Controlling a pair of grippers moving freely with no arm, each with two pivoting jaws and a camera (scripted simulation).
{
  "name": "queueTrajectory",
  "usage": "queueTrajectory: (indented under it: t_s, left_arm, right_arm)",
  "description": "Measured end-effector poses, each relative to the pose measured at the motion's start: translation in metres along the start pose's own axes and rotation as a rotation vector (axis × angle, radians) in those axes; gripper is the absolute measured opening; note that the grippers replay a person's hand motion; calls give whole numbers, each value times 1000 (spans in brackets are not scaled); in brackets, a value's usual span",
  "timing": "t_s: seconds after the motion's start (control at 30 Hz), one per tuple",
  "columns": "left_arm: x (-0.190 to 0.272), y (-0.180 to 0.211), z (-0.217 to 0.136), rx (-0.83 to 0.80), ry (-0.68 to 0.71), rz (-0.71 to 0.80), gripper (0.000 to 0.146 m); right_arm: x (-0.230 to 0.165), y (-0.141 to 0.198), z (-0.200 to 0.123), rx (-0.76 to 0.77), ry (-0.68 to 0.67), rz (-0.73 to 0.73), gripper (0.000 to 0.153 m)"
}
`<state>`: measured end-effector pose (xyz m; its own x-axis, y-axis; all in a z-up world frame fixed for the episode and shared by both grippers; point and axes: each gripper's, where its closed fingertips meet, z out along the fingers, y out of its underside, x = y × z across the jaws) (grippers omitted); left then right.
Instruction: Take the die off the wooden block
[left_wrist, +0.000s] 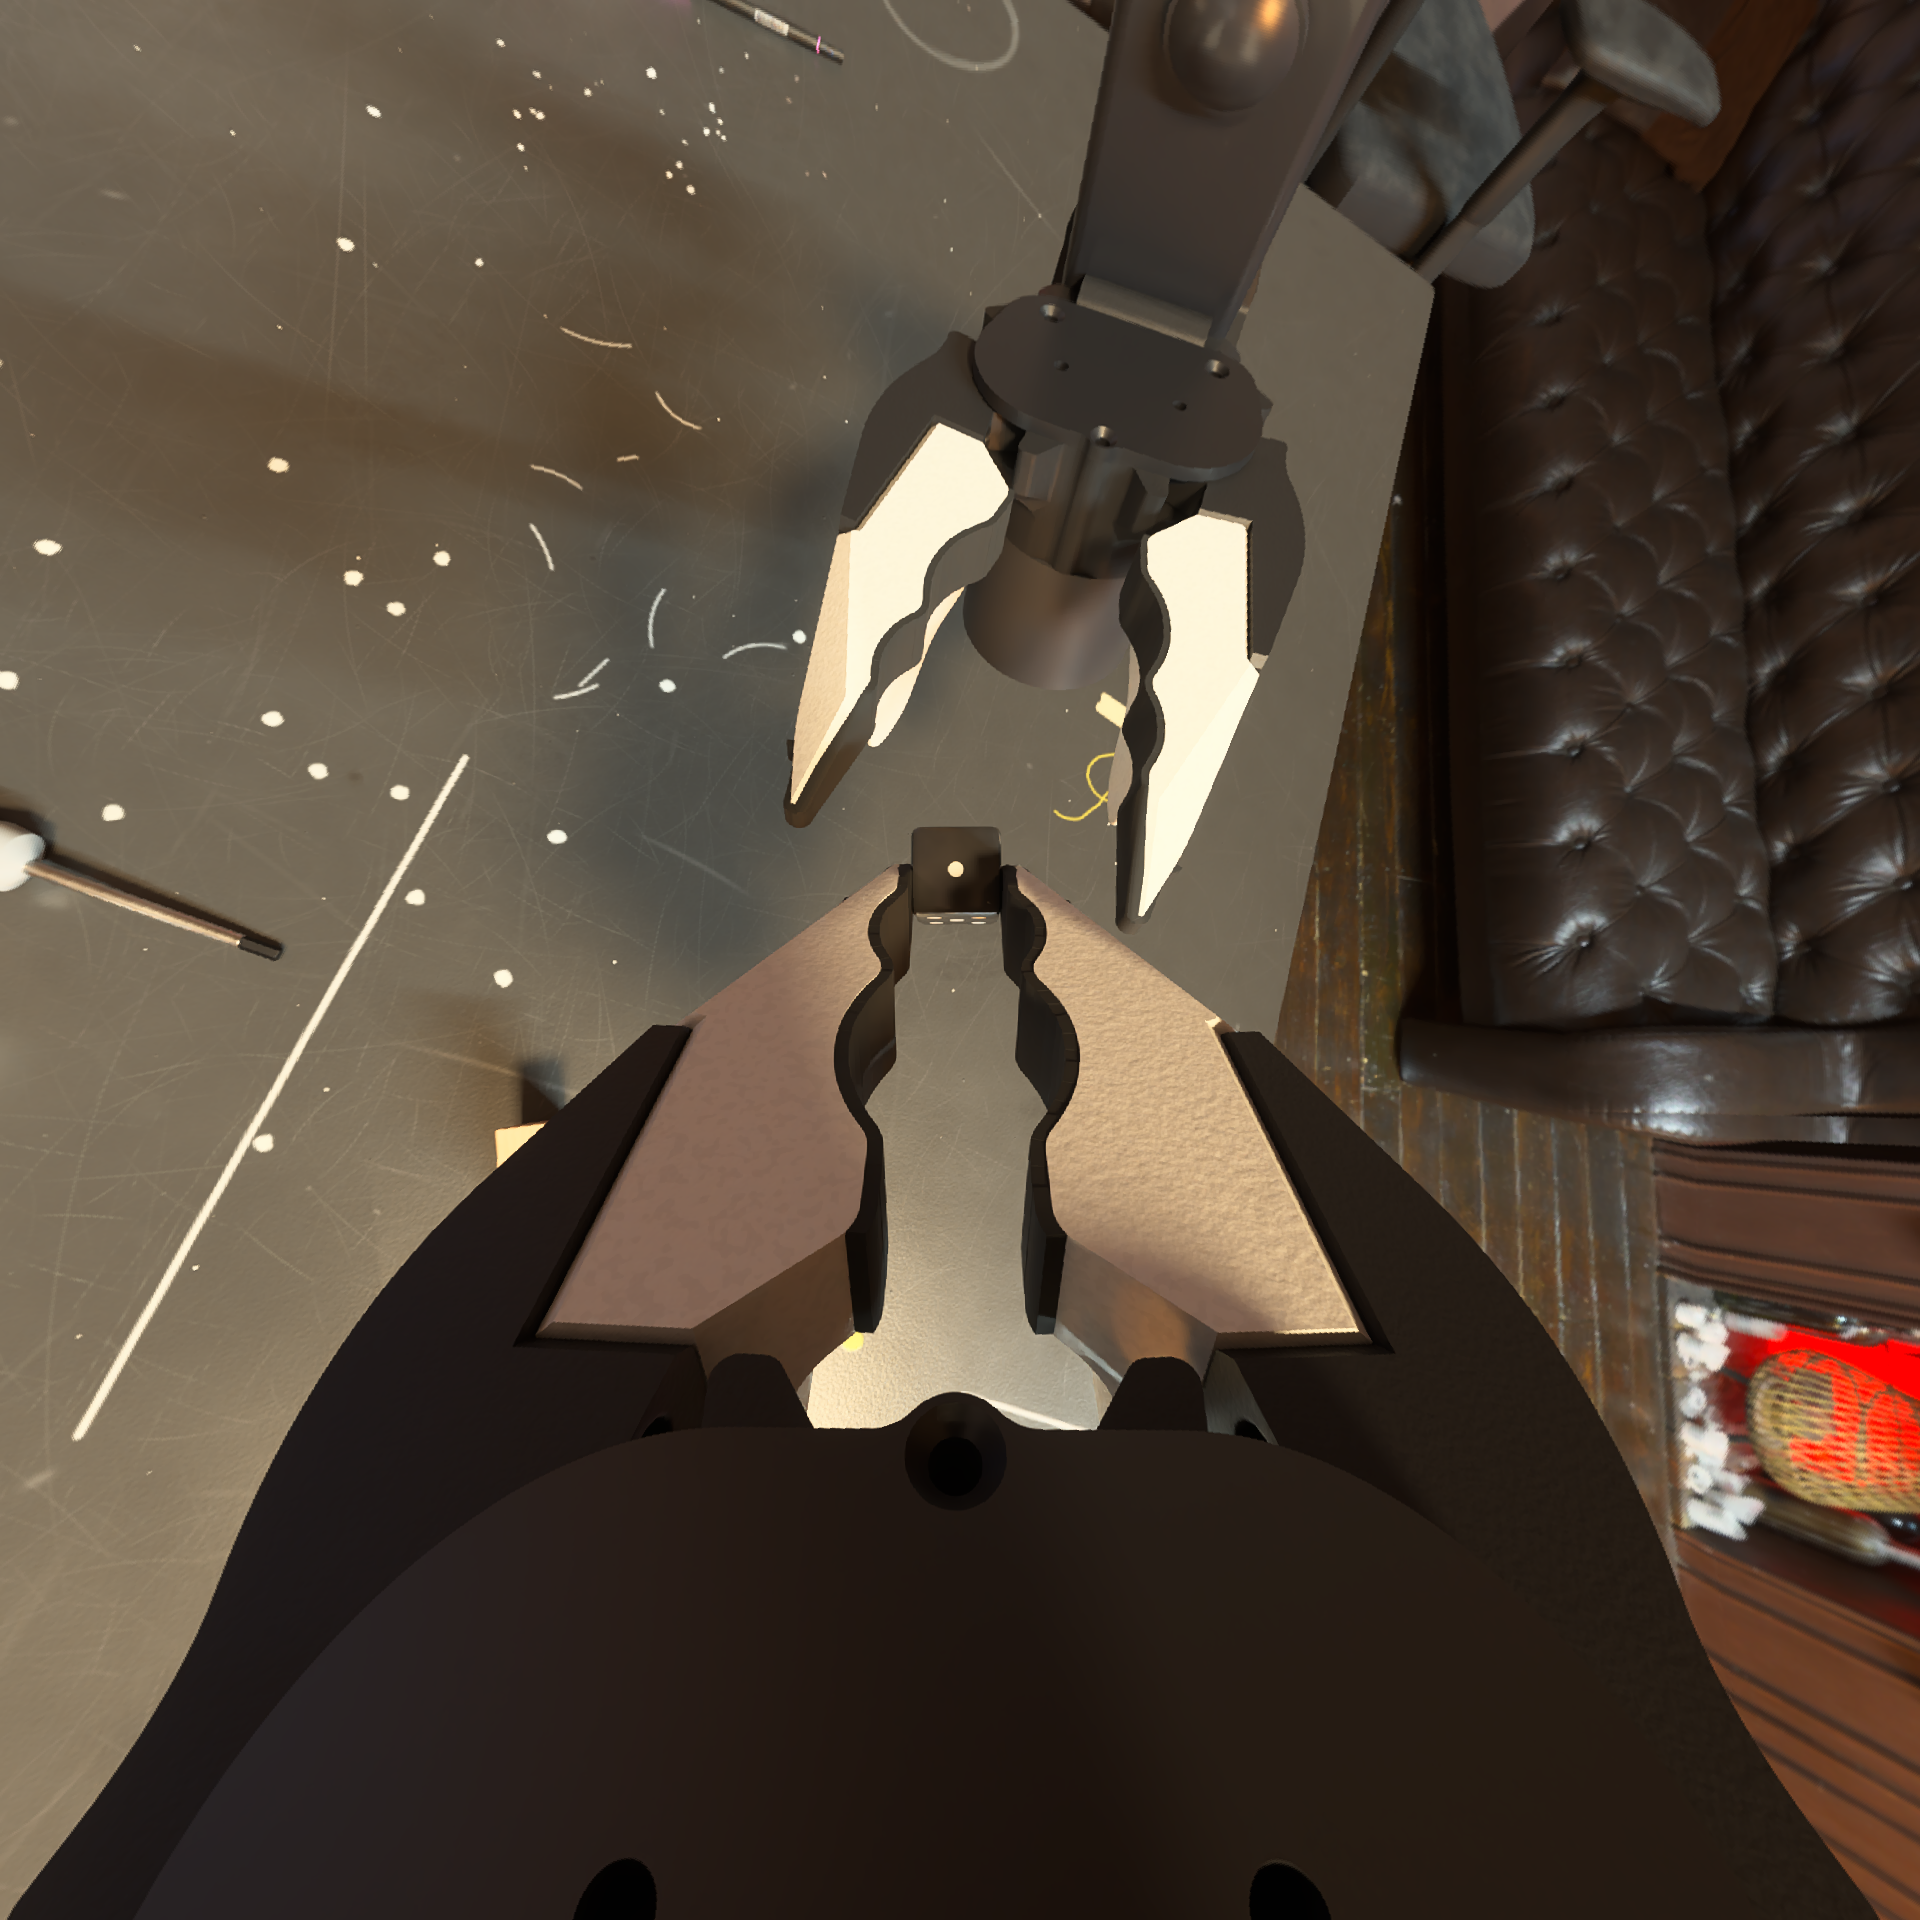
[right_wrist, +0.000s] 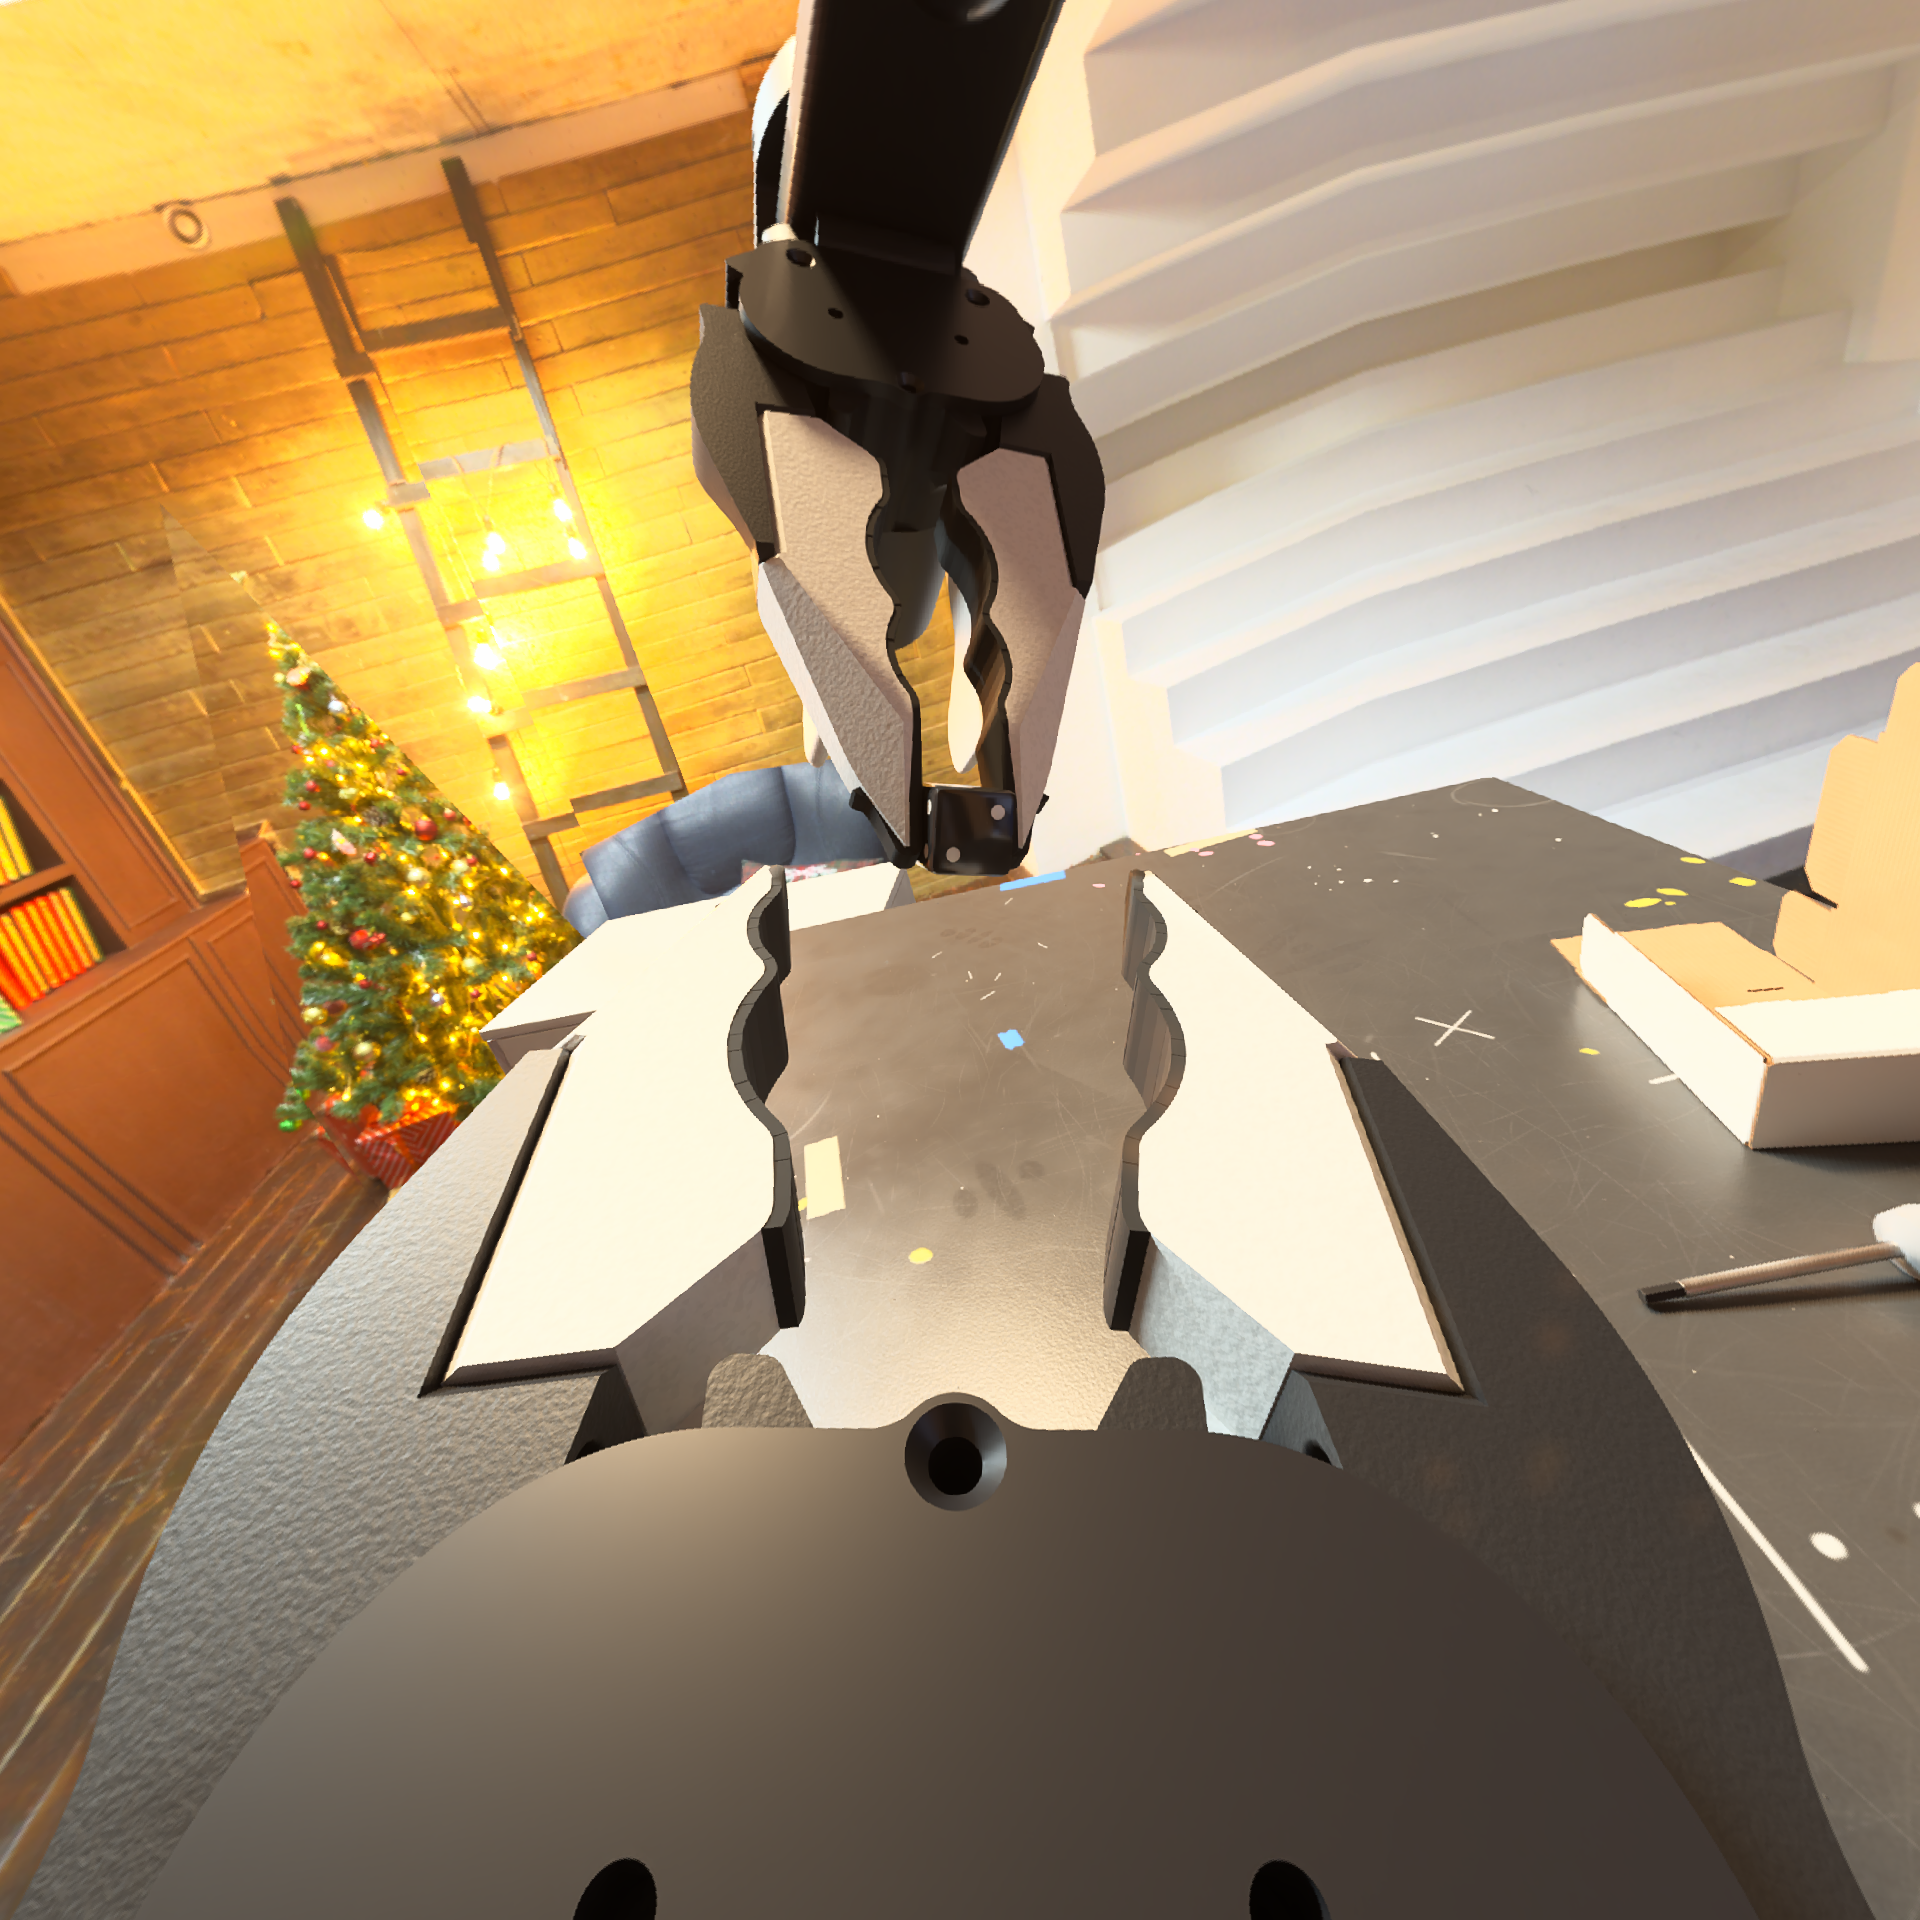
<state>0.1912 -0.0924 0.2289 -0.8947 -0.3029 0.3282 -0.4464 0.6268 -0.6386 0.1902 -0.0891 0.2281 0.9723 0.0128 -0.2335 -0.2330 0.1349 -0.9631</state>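
Note:
My left gripper (left_wrist: 956, 883) is shut on a small black die (left_wrist: 956, 871) with pale pips, pinched at the fingertips. In the right wrist view the left gripper (right_wrist: 966, 836) hangs tips-down and holds the die (right_wrist: 975, 826) above the dark table (right_wrist: 935, 1091). A pale tan corner (left_wrist: 517, 1140), perhaps the wooden block, shows beside my left gripper's body, mostly hidden. A pale slab (right_wrist: 836, 896) lies below and left of the die. My right gripper (right_wrist: 956, 883) is open and empty, facing the die; its fingers (left_wrist: 883, 592) spread wide beyond the die.
The dark table (left_wrist: 416, 416) is scratched and paint-speckled. A thin tool (left_wrist: 145, 902) lies at the left, also in the right wrist view (right_wrist: 1766, 1273). An open cardboard box (right_wrist: 1714, 1049) sits at the right. A leather sofa (left_wrist: 1662, 623) stands past the table edge.

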Motion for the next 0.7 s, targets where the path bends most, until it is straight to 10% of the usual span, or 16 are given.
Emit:
queueTrajectory:
  t_s: [0.7]
  left_arm:
    - [-11,7,9,119,-33,129,16]
  right_arm:
    - [9,20,8,-118,55,-32,65]
